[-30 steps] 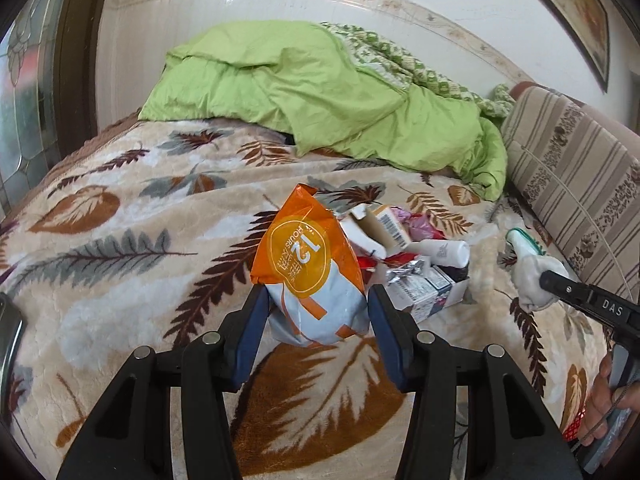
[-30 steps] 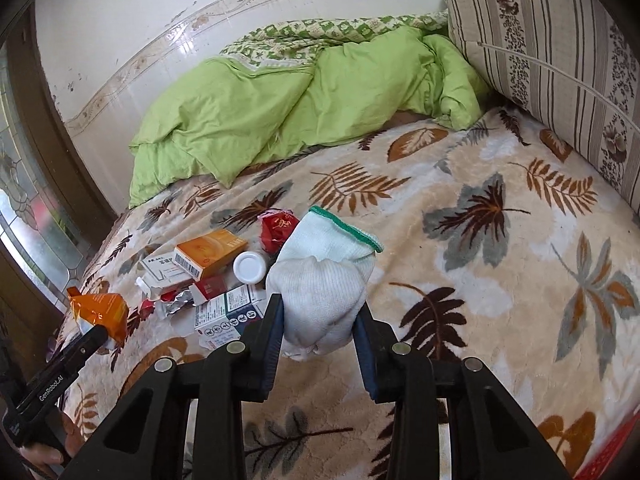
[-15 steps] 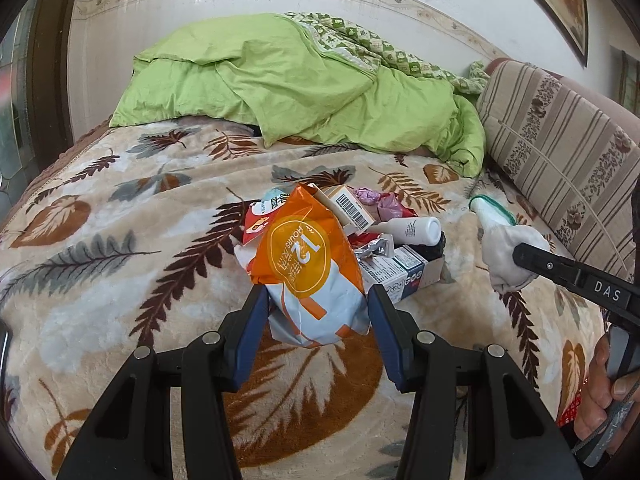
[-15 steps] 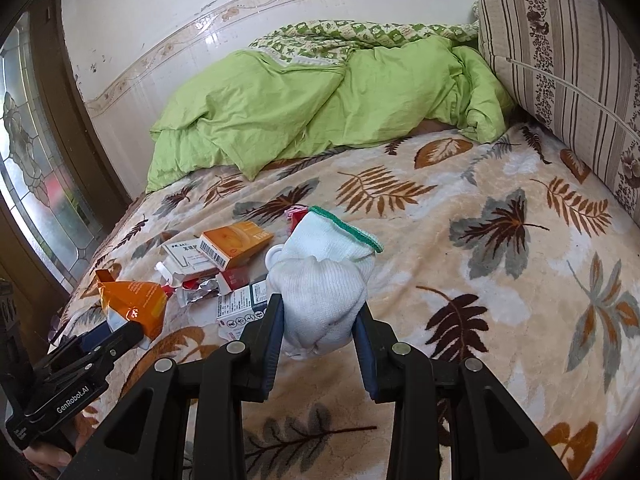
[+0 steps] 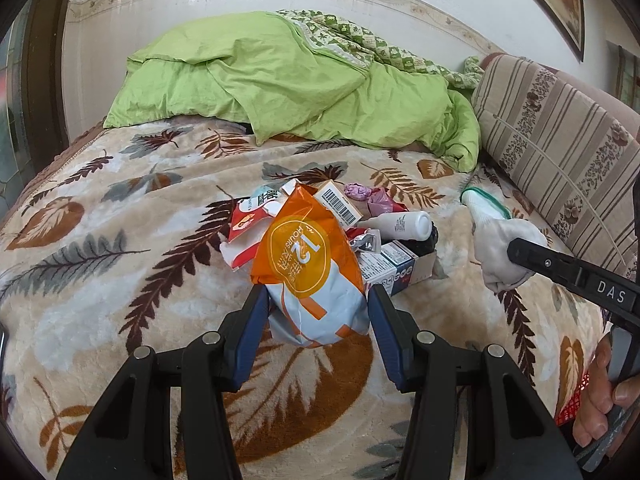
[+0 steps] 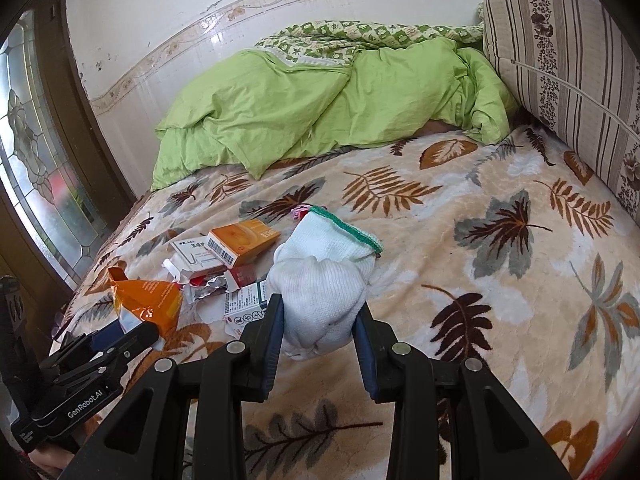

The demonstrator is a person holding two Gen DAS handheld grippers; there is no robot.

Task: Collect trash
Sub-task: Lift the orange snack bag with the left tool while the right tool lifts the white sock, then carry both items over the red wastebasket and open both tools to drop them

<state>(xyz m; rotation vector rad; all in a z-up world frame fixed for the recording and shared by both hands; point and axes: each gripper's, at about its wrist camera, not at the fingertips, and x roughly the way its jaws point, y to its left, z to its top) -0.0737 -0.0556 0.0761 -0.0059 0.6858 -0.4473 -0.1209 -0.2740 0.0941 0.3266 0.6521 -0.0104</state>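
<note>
My left gripper [image 5: 316,300] is shut on an orange and white snack bag [image 5: 308,264], held just above the leaf-patterned blanket [image 5: 120,264]. The same bag [image 6: 146,304] appears at the lower left of the right wrist view. My right gripper [image 6: 320,312] is shut on a white knitted glove with a green cuff [image 6: 324,276]; the glove [image 5: 498,240] also shows at the right of the left wrist view. Behind the bag lies a trash pile: an orange box [image 6: 244,240], a white bottle [image 5: 400,224], a white and blue carton [image 5: 390,266] and pink wrappers [image 5: 368,196].
A crumpled green duvet [image 5: 304,92] lies at the far end of the bed. A striped cushion [image 5: 556,140] lines the right side. A stained-glass door [image 6: 36,160] stands at the left. A hand [image 5: 604,392] holds the right tool.
The left wrist view has shifted across the bed, so the trash pile now sits more central behind the bag. Both grips are unchanged.
</note>
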